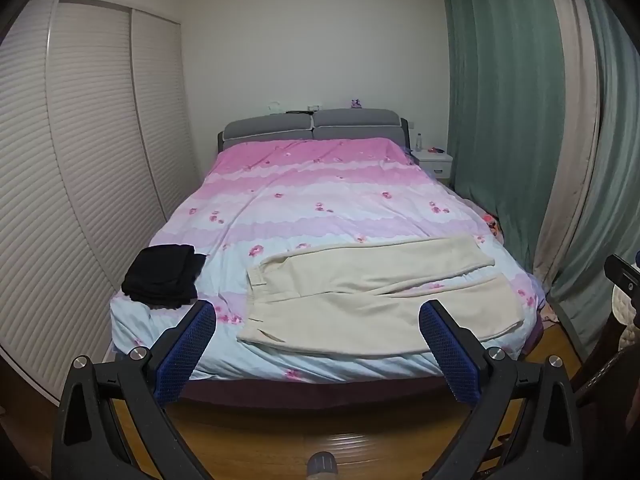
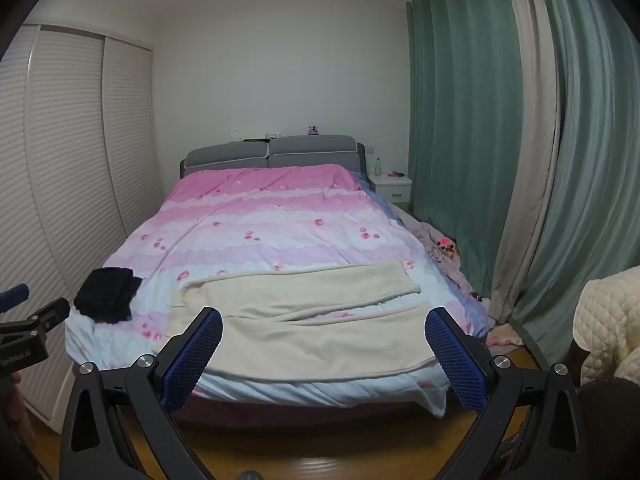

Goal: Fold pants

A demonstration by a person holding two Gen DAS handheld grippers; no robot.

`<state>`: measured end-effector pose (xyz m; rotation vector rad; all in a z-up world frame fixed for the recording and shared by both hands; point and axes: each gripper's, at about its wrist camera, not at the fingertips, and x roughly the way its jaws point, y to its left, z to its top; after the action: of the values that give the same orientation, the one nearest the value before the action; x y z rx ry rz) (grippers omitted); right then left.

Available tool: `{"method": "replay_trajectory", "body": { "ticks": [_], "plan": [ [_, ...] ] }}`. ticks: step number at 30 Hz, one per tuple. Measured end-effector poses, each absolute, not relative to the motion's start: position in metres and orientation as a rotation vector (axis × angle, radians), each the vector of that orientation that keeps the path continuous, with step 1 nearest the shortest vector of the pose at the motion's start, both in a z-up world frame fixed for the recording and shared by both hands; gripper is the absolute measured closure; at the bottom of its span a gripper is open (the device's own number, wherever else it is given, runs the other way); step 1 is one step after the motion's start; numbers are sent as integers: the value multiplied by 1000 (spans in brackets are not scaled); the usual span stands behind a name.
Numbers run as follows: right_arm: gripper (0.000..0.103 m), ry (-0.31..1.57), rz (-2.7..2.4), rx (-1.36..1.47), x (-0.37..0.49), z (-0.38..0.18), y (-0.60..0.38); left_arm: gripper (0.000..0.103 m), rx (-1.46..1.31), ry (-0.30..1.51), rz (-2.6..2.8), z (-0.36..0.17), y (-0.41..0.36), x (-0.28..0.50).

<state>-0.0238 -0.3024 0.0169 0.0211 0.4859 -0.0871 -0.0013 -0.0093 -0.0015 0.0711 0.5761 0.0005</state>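
Cream pants (image 1: pixel 372 292) lie flat across the foot of the bed, waistband to the left, both legs spread to the right; they also show in the right wrist view (image 2: pixel 312 320). My left gripper (image 1: pixel 318 320) is open and empty, held off the bed's foot edge above the floor. My right gripper (image 2: pixel 324 326) is open and empty, also back from the bed, in front of the pants. Part of the left gripper (image 2: pixel 28 332) shows at the left edge of the right wrist view.
A folded black garment (image 1: pixel 164 280) sits on the bed's near left corner. The bed (image 1: pixel 304 200) has a pink floral duvet. A louvred wardrobe (image 1: pixel 80 160) stands left, green curtains (image 1: pixel 500 120) right, a nightstand (image 1: pixel 434 162) at the back right. A cream quilted item (image 2: pixel 608 328) is at far right.
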Motion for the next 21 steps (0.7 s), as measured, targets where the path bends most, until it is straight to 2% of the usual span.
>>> {"method": "replay_trajectory", "body": {
  "ticks": [21],
  "plan": [
    [1, 474, -66, -1, -18, 18, -301, 0, 47, 563, 36, -5, 2, 2]
  ]
}}
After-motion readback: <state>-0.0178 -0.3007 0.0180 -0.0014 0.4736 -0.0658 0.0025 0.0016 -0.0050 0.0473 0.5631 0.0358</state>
